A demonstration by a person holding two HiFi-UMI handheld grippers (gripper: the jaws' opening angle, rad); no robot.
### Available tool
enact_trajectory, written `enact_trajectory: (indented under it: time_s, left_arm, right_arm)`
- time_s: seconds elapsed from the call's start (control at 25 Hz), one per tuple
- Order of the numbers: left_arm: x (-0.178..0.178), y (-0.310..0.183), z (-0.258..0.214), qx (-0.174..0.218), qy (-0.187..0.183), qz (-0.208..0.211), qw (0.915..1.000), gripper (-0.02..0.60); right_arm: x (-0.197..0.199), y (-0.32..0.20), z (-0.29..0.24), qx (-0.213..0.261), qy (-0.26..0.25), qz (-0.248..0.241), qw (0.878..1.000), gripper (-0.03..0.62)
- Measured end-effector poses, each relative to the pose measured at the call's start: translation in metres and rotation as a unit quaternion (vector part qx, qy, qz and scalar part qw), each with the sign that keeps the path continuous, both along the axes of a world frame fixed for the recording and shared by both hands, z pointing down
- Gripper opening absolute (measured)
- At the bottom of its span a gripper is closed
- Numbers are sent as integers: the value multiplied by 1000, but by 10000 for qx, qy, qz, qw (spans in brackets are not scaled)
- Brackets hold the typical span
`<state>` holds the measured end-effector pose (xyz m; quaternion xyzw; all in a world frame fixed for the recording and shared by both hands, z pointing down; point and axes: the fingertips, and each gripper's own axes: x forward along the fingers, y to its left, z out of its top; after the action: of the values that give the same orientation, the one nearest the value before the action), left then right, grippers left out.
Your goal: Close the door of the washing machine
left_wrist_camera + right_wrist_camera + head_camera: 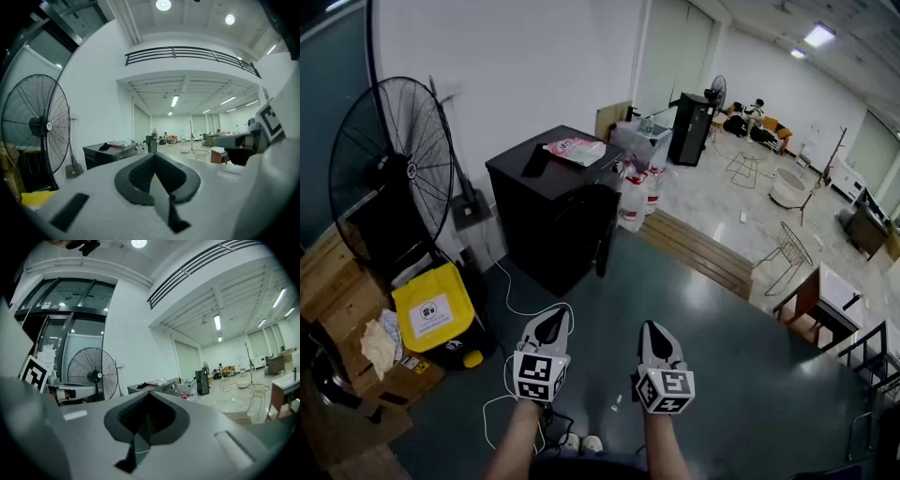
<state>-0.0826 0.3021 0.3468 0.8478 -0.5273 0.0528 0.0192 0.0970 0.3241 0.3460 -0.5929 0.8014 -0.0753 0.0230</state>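
Observation:
The washing machine (pixel 546 202) is a black box standing against the white wall, well ahead of me. Its dark door (pixel 606 242) hangs ajar at the front right corner. A pink bag (pixel 575 150) and a dark item lie on its top. Both grippers are held low and side by side, far short of the machine. My left gripper (pixel 551 323) is shut with nothing in it, and my right gripper (pixel 654 333) is shut and empty too. The machine shows small beyond the joined jaws of the left gripper (pixel 152 157) and right gripper (pixel 149 394).
A large standing fan (pixel 394 169) and a yellow box (pixel 433 307) stand left of the machine. A white cable (pixel 520 309) trails over the dark floor. Plastic jugs (pixel 633 202) sit right of the machine, then a wooden step (pixel 698 248). A small table (pixel 825 300) stands right.

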Motion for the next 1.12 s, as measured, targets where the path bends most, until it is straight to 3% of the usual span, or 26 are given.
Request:
enact_trajectory:
  time_s: [0.88, 1.12]
  left_arm:
    - [8, 7, 28, -309, 4, 203, 9993, 8]
    - [8, 4, 29, -271, 176, 280, 9991, 158]
  right_arm:
    - [-4, 4, 19, -158, 41, -42, 9999, 14]
    - [-1, 3, 23, -181, 47, 40, 9998, 14]
